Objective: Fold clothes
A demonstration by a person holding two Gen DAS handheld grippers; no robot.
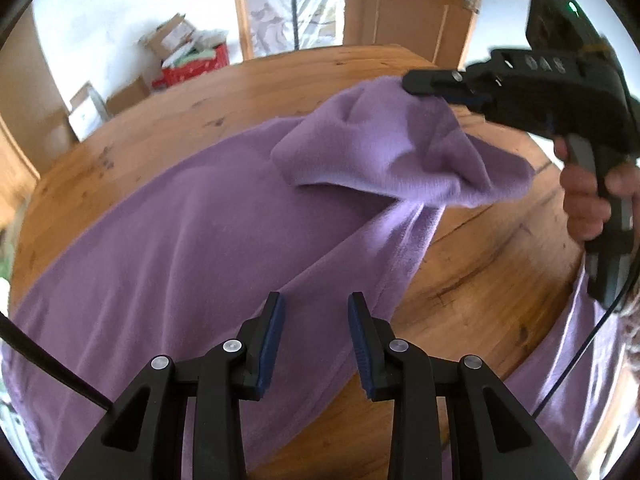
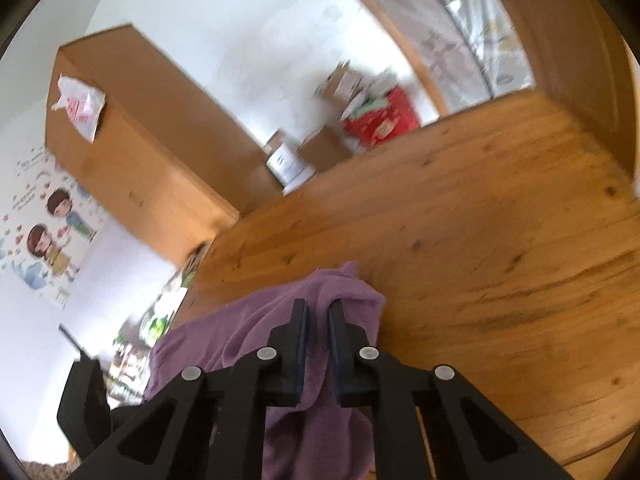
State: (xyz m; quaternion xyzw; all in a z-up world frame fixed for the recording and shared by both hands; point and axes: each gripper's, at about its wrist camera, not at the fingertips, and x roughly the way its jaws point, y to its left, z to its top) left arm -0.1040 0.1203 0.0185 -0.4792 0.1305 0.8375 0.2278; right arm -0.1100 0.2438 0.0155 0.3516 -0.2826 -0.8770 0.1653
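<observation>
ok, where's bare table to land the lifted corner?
Bare wooden table lies beyond the purple garment, toward the doorway, and on its right edge, below the right gripper. The left side is cloth-covered. The left gripper hangs open.

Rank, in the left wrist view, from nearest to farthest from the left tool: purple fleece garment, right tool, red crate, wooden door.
1. Purple fleece garment: directly beneath the left tool.
2. Right tool: upper right, clamping a lifted fold.
3. Red crate: beyond the table's far edge, left.
4. Wooden door: back wall, right; roughly level with the crate, hard to separate.
</observation>
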